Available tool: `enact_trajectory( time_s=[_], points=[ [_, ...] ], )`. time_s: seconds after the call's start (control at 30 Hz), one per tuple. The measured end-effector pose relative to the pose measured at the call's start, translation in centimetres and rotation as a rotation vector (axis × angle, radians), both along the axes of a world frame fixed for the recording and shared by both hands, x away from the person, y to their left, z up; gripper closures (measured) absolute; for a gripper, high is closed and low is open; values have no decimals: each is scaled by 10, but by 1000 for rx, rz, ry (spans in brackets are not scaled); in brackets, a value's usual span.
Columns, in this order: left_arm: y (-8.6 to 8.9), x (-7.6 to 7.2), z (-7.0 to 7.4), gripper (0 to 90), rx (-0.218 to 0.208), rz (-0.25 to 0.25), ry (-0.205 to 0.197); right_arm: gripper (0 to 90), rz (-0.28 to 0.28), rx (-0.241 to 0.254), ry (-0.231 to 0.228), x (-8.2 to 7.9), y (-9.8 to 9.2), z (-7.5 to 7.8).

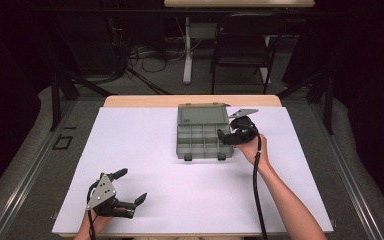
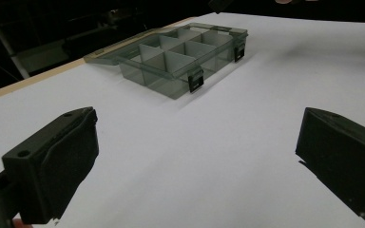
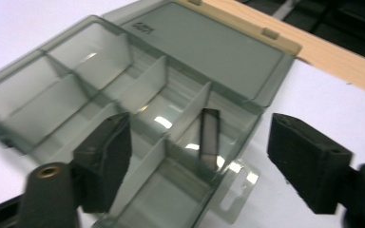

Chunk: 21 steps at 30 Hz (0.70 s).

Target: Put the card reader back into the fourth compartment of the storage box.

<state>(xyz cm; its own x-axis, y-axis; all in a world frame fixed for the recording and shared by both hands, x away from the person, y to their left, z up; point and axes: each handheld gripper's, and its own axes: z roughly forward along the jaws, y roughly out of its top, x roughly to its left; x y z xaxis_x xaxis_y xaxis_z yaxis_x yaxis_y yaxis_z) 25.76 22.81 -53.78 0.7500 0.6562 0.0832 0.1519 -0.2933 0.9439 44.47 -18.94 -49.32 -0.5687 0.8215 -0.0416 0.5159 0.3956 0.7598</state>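
Compartment box (image 1: 203, 134) is sitting open on the white table (image 1: 145, 150), far-centre, lid (image 1: 203, 113) folded flat back toward the wooden far edge. Translucent grey plastic, thin walls, fixed dividers, two black latches (image 2: 196, 79) on the near side, hang tab (image 3: 231, 194) on the end.

Right gripper (image 1: 228, 136) is hovering over the box's right end, jaws standing wide apart, nothing clamped. In the right gripper view one jaw is over the compartments and the other is outside the end wall, over the table. A small dark flat piece (image 3: 209, 136) is standing on edge in one right-end compartment; can't tell what it is.

Left gripper (image 1: 132, 191) is idling at the near-left corner of the table, jaws apart, empty, well clear of the box.

Handling read: box looks light and near-empty, so it's likely sliding or tipping under any side push. Walls are stiff but thin and glossy, so pads may be slipping and a hard squeeze risks cracking. Best hold: straddling the end wall or a divider, pinching low. For closing, hooking the lid's free edge and bracing the base with the left gripper.
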Motion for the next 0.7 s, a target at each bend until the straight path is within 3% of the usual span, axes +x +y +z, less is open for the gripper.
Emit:
enact_trajectory(
  time_s=[0.27, 0.7],
  points=[
    [3, -1, 1, 5, -1, 8, -7, 107, 72, 18, 35, -17, 1, -1],
    [3, -1, 1, 5, 0, 14, -7, 54, 181, 38, 25, -49, -1, 3]
  ],
)
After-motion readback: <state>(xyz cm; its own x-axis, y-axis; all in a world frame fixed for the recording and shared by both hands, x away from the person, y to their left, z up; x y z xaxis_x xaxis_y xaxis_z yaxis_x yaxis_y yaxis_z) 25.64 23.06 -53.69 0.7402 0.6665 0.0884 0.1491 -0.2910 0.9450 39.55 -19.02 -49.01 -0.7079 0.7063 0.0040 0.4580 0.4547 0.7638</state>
